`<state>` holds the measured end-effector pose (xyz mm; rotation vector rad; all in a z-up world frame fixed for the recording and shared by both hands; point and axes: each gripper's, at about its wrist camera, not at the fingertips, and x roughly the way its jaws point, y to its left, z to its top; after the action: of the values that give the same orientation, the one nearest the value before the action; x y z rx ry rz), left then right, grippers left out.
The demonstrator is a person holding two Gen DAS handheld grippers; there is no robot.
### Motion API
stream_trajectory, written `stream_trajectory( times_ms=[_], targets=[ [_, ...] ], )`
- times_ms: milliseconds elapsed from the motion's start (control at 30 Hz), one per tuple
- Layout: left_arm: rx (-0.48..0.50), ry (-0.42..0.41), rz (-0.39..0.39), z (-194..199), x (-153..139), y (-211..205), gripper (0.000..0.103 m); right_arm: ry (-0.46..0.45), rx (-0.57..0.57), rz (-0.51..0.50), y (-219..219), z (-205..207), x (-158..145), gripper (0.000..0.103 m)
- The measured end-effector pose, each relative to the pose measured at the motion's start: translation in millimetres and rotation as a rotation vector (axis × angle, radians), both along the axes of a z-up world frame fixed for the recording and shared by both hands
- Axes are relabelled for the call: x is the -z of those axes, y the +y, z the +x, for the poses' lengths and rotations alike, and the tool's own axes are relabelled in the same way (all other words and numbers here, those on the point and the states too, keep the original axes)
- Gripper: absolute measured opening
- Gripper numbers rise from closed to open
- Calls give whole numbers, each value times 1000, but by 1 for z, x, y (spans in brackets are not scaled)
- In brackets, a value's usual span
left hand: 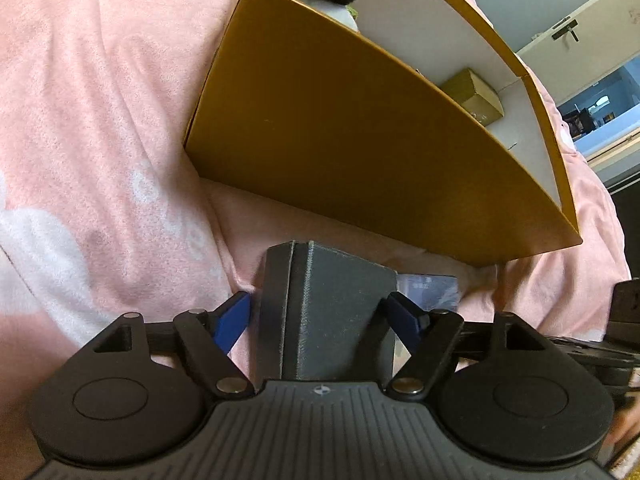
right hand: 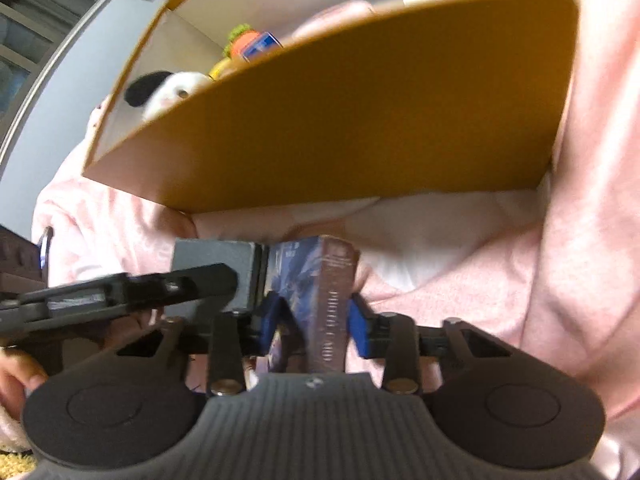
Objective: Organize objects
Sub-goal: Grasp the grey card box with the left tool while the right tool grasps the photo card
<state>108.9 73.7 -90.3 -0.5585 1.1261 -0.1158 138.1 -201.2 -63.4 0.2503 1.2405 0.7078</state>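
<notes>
My left gripper is shut on a dark grey box, held upright just in front of the orange cardboard box. The grey box also shows in the right wrist view. My right gripper is shut on a blue and brown book-like box, held upright beside the grey box; its blue edge shows in the left wrist view. The orange box holds a black and white plush toy, an orange knitted toy, a blue card box and a gold box.
A pink blanket covers the surface under everything. The left gripper's body crosses the right wrist view at the left. A cabinet and a dark furniture edge stand at the right.
</notes>
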Motion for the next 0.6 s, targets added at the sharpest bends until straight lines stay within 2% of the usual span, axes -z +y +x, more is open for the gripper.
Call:
stream_trajectory(
  times_ms=[67,100,233,433,600],
  targets=[
    [-7,-4,-1,-2,-3,1,79,-29,-10,-8,1,-5,-10,30],
    [-7,-8,-4,-4,-6,1,71,-41,-14,-11,1,-7,-15,29],
    [-6,-27,-5,-14,-20,2,53,-79,-30,-22,-9,-12,-28,25],
    [20,-75,25,-19,-38,-3,45,-123,-51,-70,-6,-18,-34,25],
    [62,-146,54,-23,-57,-18,43,-195,-49,-92,-8,-26,-50,24]
  ],
)
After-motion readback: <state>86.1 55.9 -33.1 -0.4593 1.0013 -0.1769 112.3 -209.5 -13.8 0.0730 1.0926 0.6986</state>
